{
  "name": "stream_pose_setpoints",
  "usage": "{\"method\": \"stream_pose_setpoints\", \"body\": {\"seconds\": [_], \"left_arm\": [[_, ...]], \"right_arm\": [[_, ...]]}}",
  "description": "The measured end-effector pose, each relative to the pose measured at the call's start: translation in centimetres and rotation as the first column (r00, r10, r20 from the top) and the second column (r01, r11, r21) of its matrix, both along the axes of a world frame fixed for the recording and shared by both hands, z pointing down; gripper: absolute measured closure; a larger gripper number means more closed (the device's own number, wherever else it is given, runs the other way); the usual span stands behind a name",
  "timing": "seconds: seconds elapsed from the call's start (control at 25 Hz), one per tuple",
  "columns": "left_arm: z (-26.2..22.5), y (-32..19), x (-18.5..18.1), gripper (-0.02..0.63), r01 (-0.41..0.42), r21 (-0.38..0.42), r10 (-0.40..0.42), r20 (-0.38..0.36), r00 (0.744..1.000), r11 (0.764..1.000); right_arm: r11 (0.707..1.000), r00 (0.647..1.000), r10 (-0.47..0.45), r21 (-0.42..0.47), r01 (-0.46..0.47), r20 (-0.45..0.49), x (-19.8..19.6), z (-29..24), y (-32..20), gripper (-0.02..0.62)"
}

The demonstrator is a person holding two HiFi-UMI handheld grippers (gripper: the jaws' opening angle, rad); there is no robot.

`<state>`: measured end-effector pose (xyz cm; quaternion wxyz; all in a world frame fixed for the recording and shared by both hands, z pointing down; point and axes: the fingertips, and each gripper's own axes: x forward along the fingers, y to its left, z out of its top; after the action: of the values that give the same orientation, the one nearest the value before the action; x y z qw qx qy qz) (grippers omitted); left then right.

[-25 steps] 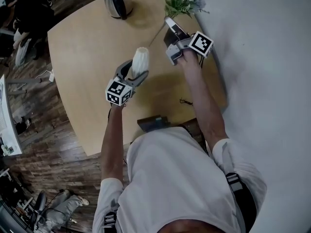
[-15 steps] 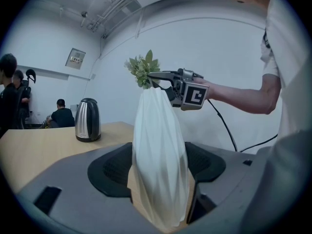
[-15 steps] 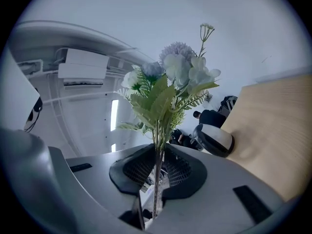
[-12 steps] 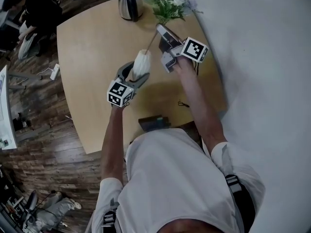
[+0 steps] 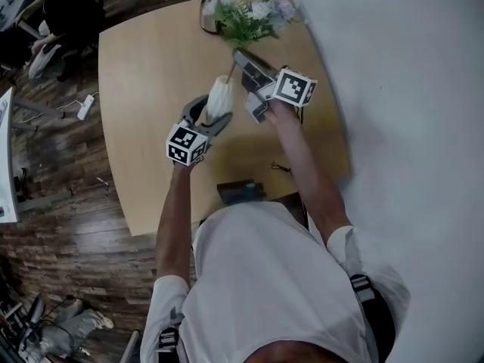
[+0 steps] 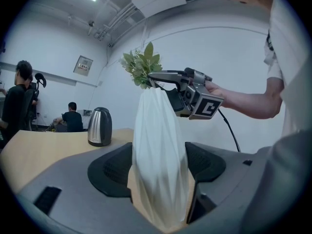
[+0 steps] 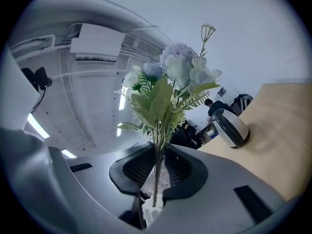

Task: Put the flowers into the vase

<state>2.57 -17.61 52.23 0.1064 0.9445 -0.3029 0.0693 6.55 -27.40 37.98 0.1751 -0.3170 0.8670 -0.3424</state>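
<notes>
A white ribbed vase [image 5: 219,99] [image 6: 158,160] is lifted off the table, with my left gripper [image 5: 203,116] [image 6: 158,167] shut on its body. A bunch of artificial flowers [image 5: 246,17] [image 7: 170,89], white and pale blue with green leaves, is held by its thin stems in my right gripper [image 5: 243,63] [image 7: 157,172], which is shut on them. In the head view the stem ends [image 5: 229,72] reach down to the vase's mouth. The left gripper view shows the leaves [image 6: 141,65] just above the vase's top, with the right gripper [image 6: 163,79] beside it.
A steel kettle [image 5: 209,13] [image 6: 100,126] stands at the far side of the wooden table [image 5: 144,82]. A dark object [image 5: 240,193] lies near the table's front edge. People sit at desks [image 6: 72,118] behind. A white wall [image 5: 401,89] is to the right.
My right gripper has carried the flowers leftward, toward the vase, so the stem ends now meet its mouth. The left gripper has raised the vase a little.
</notes>
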Motion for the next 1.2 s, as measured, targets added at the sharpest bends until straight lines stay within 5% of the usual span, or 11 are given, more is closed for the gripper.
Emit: {"method": "stream_pose_setpoints", "body": {"seconds": [0.4, 0.72, 1.04, 1.2], "left_arm": [[-2.3, -0.1, -3.3, 0.261, 0.043, 0.021, -0.042, -0.034, 0.999, 0.999], [-3.2, -0.2, -4.6, 0.261, 0.058, 0.050, -0.056, -0.046, 0.997, 0.997], [-4.1, -0.2, -5.2, 0.262, 0.050, 0.076, -0.045, -0.056, 0.997, 0.996], [-4.2, 0.2, -4.7, 0.262, 0.034, 0.091, -0.028, -0.060, 0.998, 0.995]], "right_arm": [[0.992, 0.981, -0.102, 0.051, 0.111, -0.165, -6.2, -0.7, 2.6, 0.532], [0.974, 0.922, -0.122, 0.134, 0.183, -0.367, -8.9, -0.2, 4.5, 0.531], [0.966, 0.890, -0.111, 0.162, 0.201, -0.442, -9.6, -0.1, 5.4, 0.517], [0.965, 0.888, -0.114, 0.163, 0.206, -0.445, -9.2, -0.1, 5.9, 0.443]]}}
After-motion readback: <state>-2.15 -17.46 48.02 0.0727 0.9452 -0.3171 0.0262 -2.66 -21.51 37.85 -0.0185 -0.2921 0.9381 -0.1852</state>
